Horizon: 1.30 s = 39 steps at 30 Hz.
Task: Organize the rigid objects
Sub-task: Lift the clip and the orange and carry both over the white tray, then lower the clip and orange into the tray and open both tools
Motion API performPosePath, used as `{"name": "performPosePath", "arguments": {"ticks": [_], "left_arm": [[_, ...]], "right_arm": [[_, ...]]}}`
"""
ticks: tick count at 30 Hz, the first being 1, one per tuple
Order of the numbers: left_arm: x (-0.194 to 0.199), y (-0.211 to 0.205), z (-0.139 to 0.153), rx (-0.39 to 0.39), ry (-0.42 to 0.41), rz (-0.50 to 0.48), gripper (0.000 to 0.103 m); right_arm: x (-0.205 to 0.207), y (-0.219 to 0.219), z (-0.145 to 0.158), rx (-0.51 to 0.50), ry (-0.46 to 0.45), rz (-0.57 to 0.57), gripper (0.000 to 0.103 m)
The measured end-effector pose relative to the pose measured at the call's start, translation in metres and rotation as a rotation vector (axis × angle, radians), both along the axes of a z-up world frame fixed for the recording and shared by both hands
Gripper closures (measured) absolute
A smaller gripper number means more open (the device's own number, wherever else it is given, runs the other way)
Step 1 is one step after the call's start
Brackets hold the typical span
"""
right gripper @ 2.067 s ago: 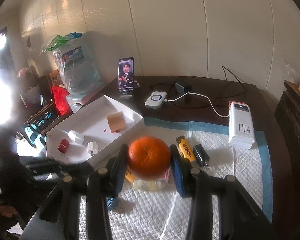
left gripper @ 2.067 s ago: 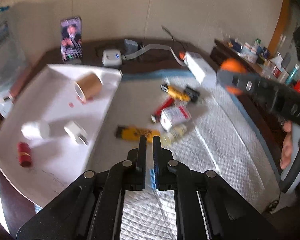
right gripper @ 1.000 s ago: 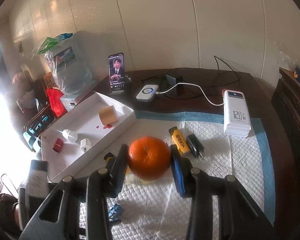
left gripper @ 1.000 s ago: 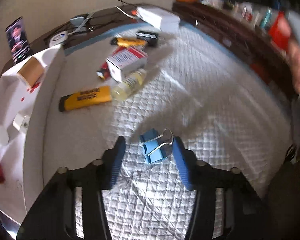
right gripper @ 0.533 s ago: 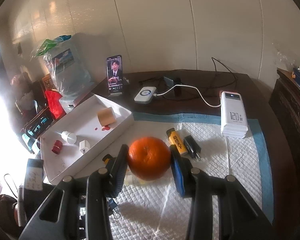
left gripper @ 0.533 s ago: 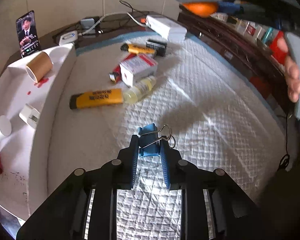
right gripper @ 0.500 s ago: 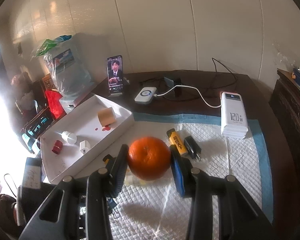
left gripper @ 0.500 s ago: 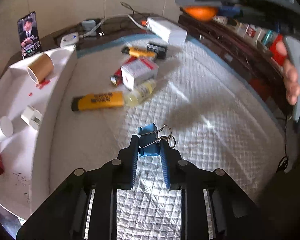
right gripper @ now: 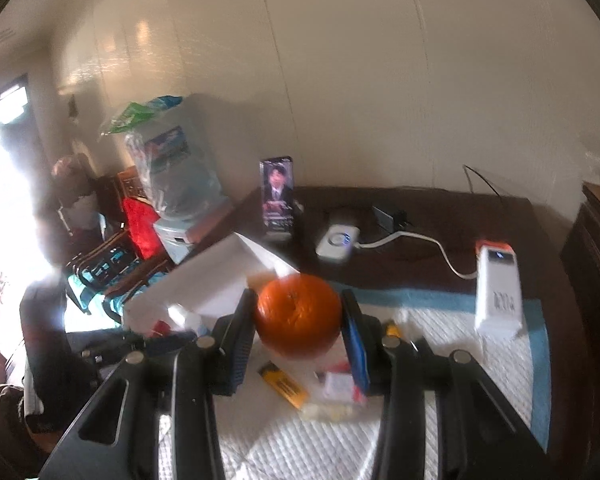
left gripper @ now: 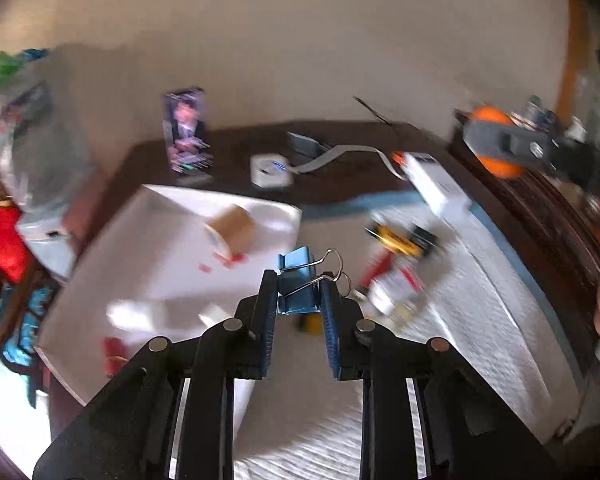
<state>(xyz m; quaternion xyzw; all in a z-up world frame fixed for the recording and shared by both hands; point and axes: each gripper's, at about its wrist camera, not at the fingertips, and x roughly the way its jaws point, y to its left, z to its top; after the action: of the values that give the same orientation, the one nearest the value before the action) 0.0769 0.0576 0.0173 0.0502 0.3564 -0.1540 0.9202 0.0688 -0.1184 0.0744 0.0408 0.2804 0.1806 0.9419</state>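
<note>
The left claw (left gripper: 299, 295) is clamped on a blue binder clip (left gripper: 298, 286) held in the air above the near edge of the white tray (left gripper: 160, 264), its wire handles pointing up and right. The right claw (right gripper: 299, 318) grips an orange (right gripper: 298, 315) above the padded desk (right gripper: 440, 344).

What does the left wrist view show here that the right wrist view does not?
Left wrist only: the left tool shut on a blue binder clip, and a brown paper cup in the white tray.
Right wrist only: a water jug left of the table.
Both: the orange in the right tool, the phone, the power bank.
</note>
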Motion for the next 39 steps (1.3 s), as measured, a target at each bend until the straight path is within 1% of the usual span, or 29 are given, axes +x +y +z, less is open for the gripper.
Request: {"name": "performPosePath", "arguments": {"ticks": [5,9,14,17,19,20,22,25,27,30,33,36,39], "left_arm": [[0.012,0.025,0.010,0.013,-0.032,0.087,0.083],[0.020,0.039,0.010,0.019,-0.037,0.137,0.083],[0.037,0.058,0.006,0.035,-0.019,0.216,0.083],[0.050,0.070,-0.002,0.042,0.010,0.265,0.083],[0.058,0.075,-0.009,0.040,0.043,0.289,0.083],[0.063,0.081,-0.016,0.035,0.066,0.307,0.083],[0.068,0.085,-0.024,0.035,0.089,0.326,0.083],[0.079,0.094,-0.038,0.029,0.132,0.357,0.082],[0.087,0.100,-0.050,0.008,0.178,0.380,0.082],[0.094,0.107,-0.069,-0.011,0.231,0.411,0.082],[0.098,0.111,-0.084,-0.015,0.267,0.422,0.083],[0.102,0.110,-0.084,0.011,0.248,0.420,0.083],[0.107,0.114,-0.084,-0.012,0.259,0.436,0.083]], "right_arm": [[0.013,0.020,0.012,0.005,-0.011,0.043,0.063],[0.021,0.035,0.022,0.010,-0.025,0.082,0.062],[0.038,0.058,0.031,0.021,-0.018,0.131,0.062],[0.049,0.073,0.026,0.011,0.003,0.161,0.062],[0.059,0.084,0.014,0.003,0.044,0.180,0.062],[0.065,0.088,0.006,0.000,0.072,0.184,0.062],[0.078,0.094,-0.011,-0.001,0.132,0.183,0.062],[0.099,0.101,-0.043,-0.003,0.236,0.172,0.062],[0.113,0.105,-0.067,-0.020,0.309,0.154,0.062],[0.125,0.107,-0.096,-0.027,0.391,0.136,0.062],[0.131,0.112,-0.116,-0.030,0.437,0.128,0.062],[0.135,0.119,-0.127,-0.046,0.453,0.118,0.062],[0.137,0.122,-0.131,-0.049,0.447,0.107,0.061]]}}
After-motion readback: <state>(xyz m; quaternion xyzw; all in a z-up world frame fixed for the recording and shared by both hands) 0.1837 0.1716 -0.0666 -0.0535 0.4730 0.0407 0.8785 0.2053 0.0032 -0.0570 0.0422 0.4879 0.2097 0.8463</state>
